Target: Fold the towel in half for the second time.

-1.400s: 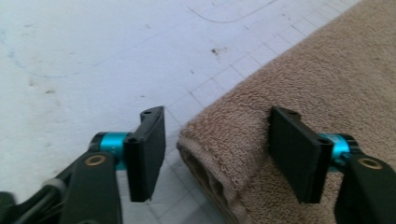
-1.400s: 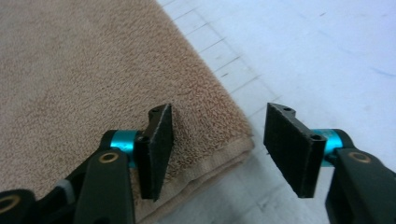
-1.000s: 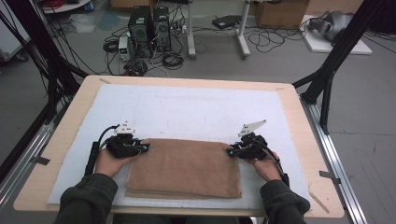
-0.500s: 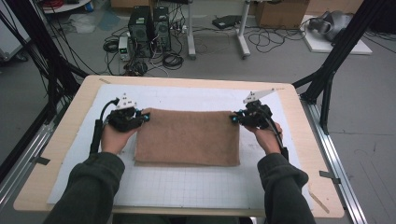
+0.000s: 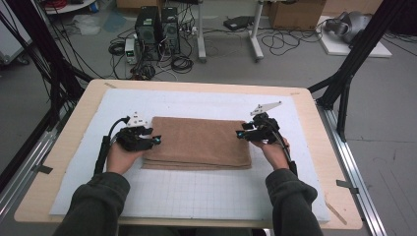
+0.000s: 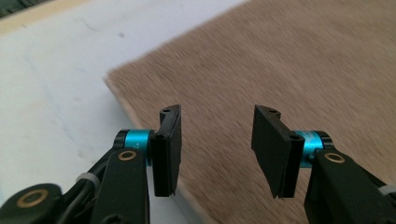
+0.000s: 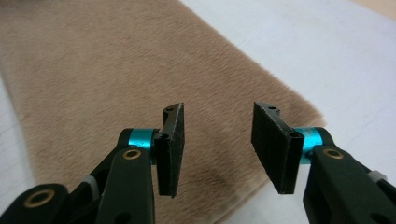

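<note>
Table of pale wood carries a white gridded mat that covers most of its top. Near the middle of the mat lies a brown towel, folded into a flat rectangle with its long sides running across the table; stacked layer edges show along its near side. At the towel's left end a hand holds the left gripper, just over the towel's left edge, its black cable curving out to the side. At the right end the other hand holds the right gripper, over the right edge, with a grey three-cornered plate on top. In the left gripper view the jaws stand apart, having just been opening, with nothing pinched between them and the towel's pile below. In the right gripper view the jaws likewise stand apart after opening, free of the cloth, above the towel's corner.
</note>
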Demonstrator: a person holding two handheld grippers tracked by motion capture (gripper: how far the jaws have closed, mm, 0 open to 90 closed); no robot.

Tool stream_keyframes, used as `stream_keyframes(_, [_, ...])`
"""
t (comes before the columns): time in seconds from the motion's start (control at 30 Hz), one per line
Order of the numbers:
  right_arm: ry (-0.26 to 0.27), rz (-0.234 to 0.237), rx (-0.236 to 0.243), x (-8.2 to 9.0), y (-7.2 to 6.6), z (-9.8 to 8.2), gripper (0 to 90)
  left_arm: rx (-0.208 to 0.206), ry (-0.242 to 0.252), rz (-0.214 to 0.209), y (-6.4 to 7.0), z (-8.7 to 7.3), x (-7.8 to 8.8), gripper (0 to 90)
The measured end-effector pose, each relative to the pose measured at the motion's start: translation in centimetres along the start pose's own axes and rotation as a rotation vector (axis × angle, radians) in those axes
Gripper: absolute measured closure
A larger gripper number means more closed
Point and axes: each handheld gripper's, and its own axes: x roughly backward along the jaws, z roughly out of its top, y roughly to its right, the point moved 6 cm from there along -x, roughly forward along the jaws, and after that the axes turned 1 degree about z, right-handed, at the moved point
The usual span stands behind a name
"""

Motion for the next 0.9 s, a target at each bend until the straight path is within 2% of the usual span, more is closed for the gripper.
stream_keyframes(0.03, [0.007,-0.003,-0.003,0.0,-0.2,-0.1,51.4,-0.006,0.010,-0.001,0.2,-0.2,0.2,51.9])
stream_keyframes(0.13, [0.022,0.001,-0.004,0.1,-0.9,-0.3,46.4,0.011,0.026,-0.027,0.5,-0.7,0.6,51.0])
stream_keyframes(0.2, [0.031,0.003,-0.008,0.2,-1.2,-0.3,42.6,0.018,0.032,-0.047,0.7,-0.7,0.8,46.6])
stream_keyframes(0.3, [0.020,-0.001,-0.012,0.2,-1.5,-0.4,34.3,0.013,0.067,-0.048,0.9,-0.3,1.5,42.4])
stream_keyframes(0.43, [0.030,-0.003,-0.004,0.5,-2.0,-0.4,29.0,0.011,0.063,-0.054,1.0,-0.4,2.0,37.1])
stream_keyframes(0.53, [0.041,-0.004,-0.003,0.7,-2.4,-0.5,24.2,-0.002,0.067,-0.083,1.3,-0.4,2.4,35.4])
stream_keyframes(0.67, [0.058,-0.004,-0.013,1.1,-2.8,-0.8,21.0,-0.007,0.075,-0.075,1.6,-0.3,2.8,29.3])
stream_keyframes(0.8, [0.070,-0.002,-0.007,1.4,-3.2,-0.9,19.8,-0.029,0.084,-0.068,1.8,-0.6,3.1,27.5])
stream_keyframes(0.9, [0.081,-0.006,-0.006,1.5,-3.3,-1.1,19.4,-0.013,0.068,-0.068,1.6,-1.2,3.0,24.6])
